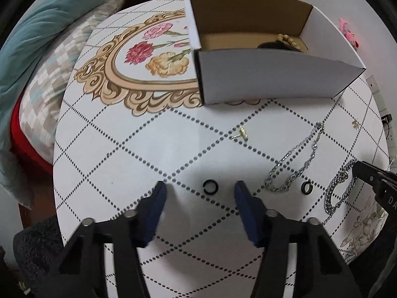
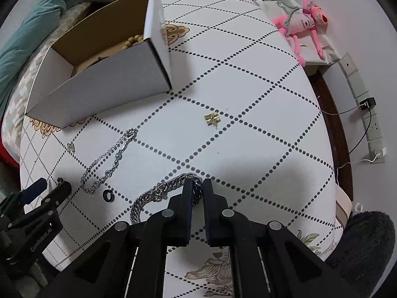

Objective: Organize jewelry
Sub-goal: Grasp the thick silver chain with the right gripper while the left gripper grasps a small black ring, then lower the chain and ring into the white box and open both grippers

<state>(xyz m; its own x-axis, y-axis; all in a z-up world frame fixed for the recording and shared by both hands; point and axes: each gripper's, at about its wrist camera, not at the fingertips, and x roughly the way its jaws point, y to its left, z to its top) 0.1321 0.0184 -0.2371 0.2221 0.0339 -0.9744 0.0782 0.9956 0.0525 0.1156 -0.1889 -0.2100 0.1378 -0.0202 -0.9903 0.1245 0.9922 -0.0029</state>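
Observation:
My left gripper is open, its blue pads on either side of a black ring on the table. A second black ring lies to the right. My right gripper is shut on a thick silver curb chain, also in the left wrist view. A thin silver chain lies between them. Gold earrings lie farther out. The open cardboard box holds gold beads.
The round table has a dotted diamond pattern and flower print. A small gold piece lies near its right edge. A pink plush toy and a power strip are beyond the table; bedding is at left.

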